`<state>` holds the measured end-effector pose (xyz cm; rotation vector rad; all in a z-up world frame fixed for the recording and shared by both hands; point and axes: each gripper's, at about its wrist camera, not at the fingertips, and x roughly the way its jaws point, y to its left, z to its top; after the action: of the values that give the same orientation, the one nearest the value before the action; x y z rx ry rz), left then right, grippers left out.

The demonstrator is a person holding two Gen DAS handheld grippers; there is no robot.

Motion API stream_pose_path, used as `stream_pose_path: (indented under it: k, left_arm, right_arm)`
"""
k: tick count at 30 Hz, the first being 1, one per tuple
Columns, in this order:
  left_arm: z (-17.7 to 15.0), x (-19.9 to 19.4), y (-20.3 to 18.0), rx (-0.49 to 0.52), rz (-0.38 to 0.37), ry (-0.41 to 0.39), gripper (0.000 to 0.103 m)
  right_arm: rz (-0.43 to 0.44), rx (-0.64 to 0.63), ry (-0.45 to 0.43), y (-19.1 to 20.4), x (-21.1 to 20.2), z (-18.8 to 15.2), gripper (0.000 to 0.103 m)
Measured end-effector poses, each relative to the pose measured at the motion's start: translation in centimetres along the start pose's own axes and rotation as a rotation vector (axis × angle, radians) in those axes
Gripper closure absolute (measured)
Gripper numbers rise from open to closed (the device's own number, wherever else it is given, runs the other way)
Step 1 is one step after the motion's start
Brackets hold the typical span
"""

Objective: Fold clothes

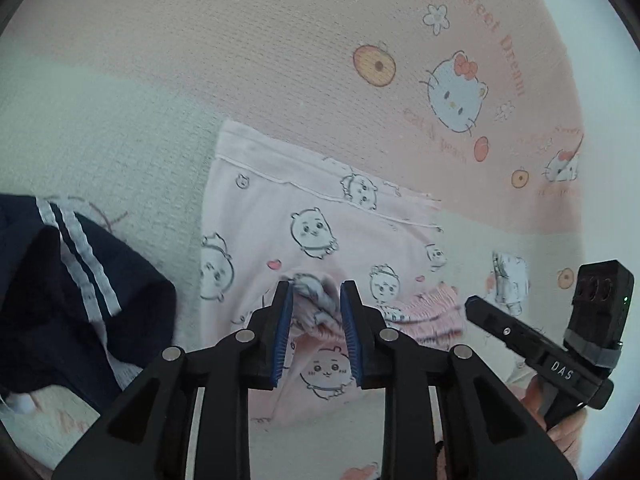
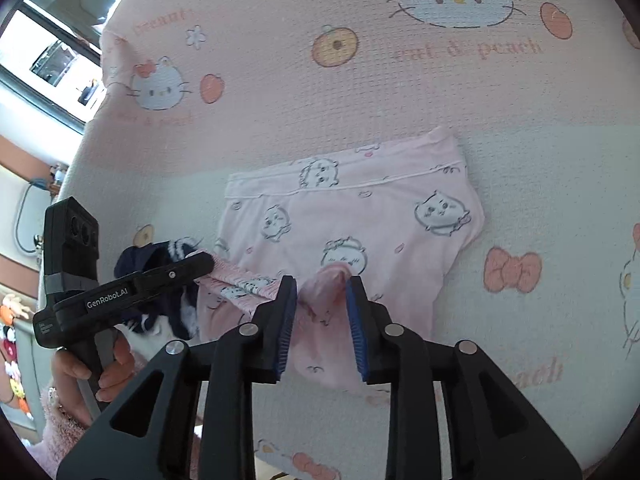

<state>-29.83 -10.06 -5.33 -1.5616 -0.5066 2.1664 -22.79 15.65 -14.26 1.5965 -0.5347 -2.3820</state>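
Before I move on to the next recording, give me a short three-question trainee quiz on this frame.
1. True or false: both grippers pinch the pink printed garment.
2. Which garment lies beside the left gripper, on its left? A) navy garment with white stripes B) green towel C) red sock
3. Fill in: the pink garment lies on a cat-print ____.

Key: 1 true, the right gripper also has pink fabric bunched between its jaws. 2 A. 3 bedsheet.
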Motion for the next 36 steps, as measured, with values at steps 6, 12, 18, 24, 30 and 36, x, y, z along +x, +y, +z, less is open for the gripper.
stream_pose_path:
  k: [6, 12, 18, 24, 30, 36]
  left_arm:
    - [-1.1, 0.5, 1.3, 0.132, 0.006, -0.024, 0.043]
    - [-2.2, 3.0, 0.6, 0.218, 0.053, 0.024, 0.045]
    - [-2.7, 4.4, -0.6, 0.301, 0.139, 0.044, 0.095]
    - [-0.8, 0.9, -3.5, 0.362, 0.142, -0.097, 0.097]
    - [4.1, 2.7, -3.1, 0.341, 0.141, -0.110, 0.096]
    - [5.8, 8.1, 0.6, 0.237, 0.175, -0.021, 0.090]
  right_arm:
    - [-0.107, -0.127, -0.002, -1.1, 1.4, -0.8, 0.057]
    - [-0.122, -0.190, 0.122, -0.8, 5.7, -1.9, 0.057]
    - [-0.097, -0.274, 0.097, 0.8, 6.2, -2.1, 0.095]
    - [-0.120, -0.319, -0.028, 1.8, 3.3, -1.1, 0.096]
    - [-0.141, -0.290, -0.096, 1.8, 3.8, 3.1, 0.096]
    - [-0.160, -0.138, 0.042, -1.8, 9.3, 5.5, 0.088]
